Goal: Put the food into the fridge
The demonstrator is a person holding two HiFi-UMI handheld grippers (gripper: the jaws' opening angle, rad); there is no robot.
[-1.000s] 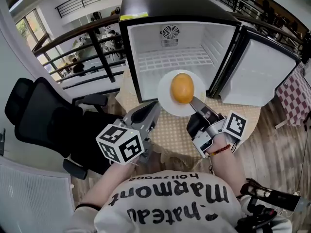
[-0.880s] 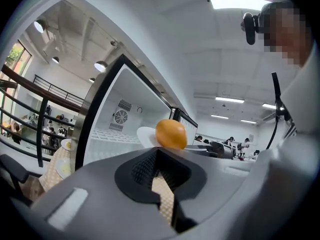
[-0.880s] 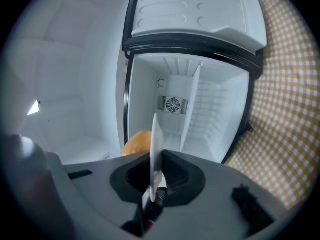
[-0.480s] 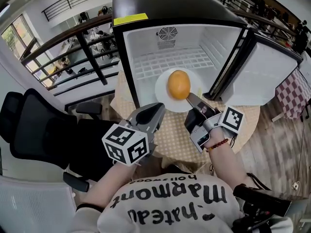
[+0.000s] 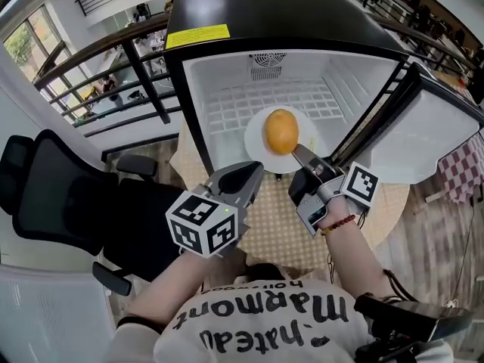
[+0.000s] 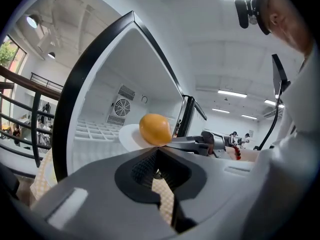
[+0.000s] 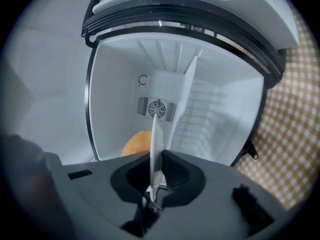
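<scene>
One rim pinch from the right hand-held gripper (image 5: 298, 152) holds the stiff plate (image 5: 257, 141) at the fridge (image 5: 215, 82) mouth; loose fruit (image 5: 281, 131) could roll.

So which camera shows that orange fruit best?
The head view: the orange fruit shows whole, from above, on the white plate. The left gripper view shows it side-on. The right gripper view shows only part of it, beside the plate's edge.
</scene>
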